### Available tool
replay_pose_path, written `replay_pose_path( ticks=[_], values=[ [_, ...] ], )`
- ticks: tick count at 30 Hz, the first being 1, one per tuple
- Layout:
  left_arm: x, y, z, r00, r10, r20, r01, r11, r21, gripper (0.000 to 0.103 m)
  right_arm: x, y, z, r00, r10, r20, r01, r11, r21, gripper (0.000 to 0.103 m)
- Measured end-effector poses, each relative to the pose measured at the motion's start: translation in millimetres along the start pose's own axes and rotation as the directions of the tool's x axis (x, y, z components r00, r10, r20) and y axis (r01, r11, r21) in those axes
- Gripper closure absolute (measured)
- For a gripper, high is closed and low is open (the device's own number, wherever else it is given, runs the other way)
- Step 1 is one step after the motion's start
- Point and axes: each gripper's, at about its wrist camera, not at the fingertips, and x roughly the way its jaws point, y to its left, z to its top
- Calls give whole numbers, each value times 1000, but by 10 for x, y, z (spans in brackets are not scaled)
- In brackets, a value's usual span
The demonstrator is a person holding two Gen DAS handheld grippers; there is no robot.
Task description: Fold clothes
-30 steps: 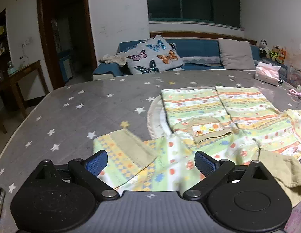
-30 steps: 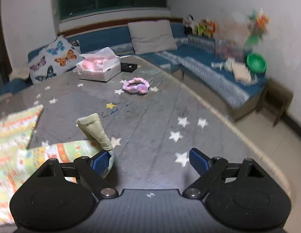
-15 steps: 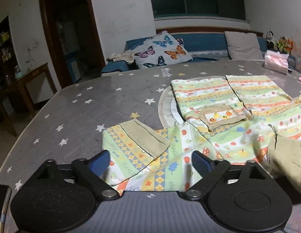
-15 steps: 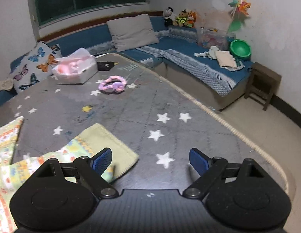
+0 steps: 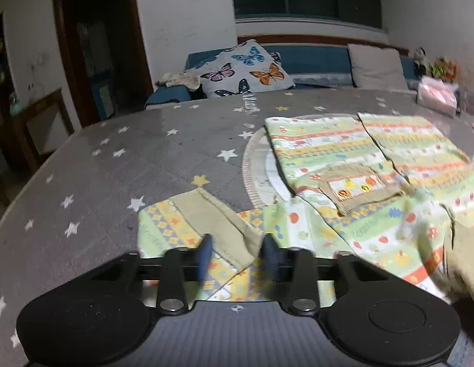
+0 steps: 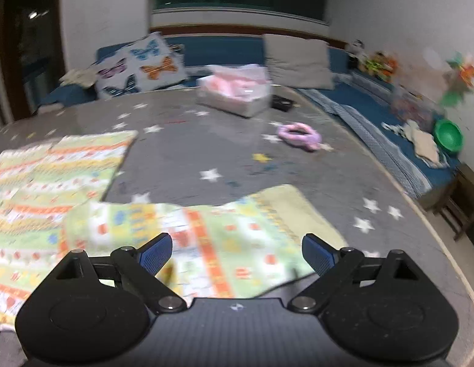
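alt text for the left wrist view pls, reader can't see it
The left hand-held gripper, fingers partly closed and blurred, straddles the beige cuff of a patterned child's garment spread on a grey star-print table. Behind the table, a butterfly pillow leans on a blue sofa.

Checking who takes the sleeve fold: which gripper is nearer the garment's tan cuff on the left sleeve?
Left. The left gripper has its fingers on either side of the tan cuff. The right gripper hovers open over the opposite sleeve.
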Motion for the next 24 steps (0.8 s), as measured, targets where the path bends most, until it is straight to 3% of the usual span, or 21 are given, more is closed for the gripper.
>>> replay_pose_path(
  ticks=[1, 2, 6, 10, 13, 17, 18, 19, 20, 22, 24],
  values=[
    [-16, 45, 1, 1000, -2, 6, 2, 1000, -16, 92, 4, 55, 0, 1000, 9, -3, -9, 1000, -15, 9],
    [-40, 96, 5, 1000, 7, 14, -7, 999, -33, 95, 7, 110, 1, 1000, 19, -7, -19, 999, -29, 9],
    [-192, 407, 28, 994, 97, 50, -90, 987, -137, 99, -22, 265, -12, 999, 49, -12, -50, 997, -65, 9],
    [-326, 779, -10, 980, 191, 49, -174, 955, -240, 101, -53, 412, -20, 996, 84, -13, -85, 991, -105, 9],
    [-426, 807, -27, 990, 132, 56, -116, 966, -229, 100, -73, 494, -12, 995, 101, -9, -101, 988, -120, 9],
    [-451, 474, -25, 998, 24, 65, -18, 995, -101, 97, -77, 585, -19, 993, 118, -13, -118, 984, -129, 9],
    [-434, 369, -22, 998, 0, 64, 5, 997, -75, 95, -78, 602, -25, 993, 121, -16, -122, 984, -132, 9],
    [-408, 269, -18, 998, -21, 60, 24, 998, -51, 86, -81, 620, -29, 992, 125, -18, -126, 983, -137, 9],
    [-373, 180, -11, 998, -36, 54, 38, 999, -30, 69, -88, 633, -33, 992, 127, -18, -128, 982, -141, 9],
    [-297, 26, -1, 998, -44, 49, 43, 999, 10, 48, -101, 650, -41, 991, 131, -18, -132, 980, -145, 9],
    [-218, -74, 7, 998, -43, 41, 41, 998, 44, 48, -123, 653, -43, 991, 135, -15, -136, 980, -145, 9]
  ],
)
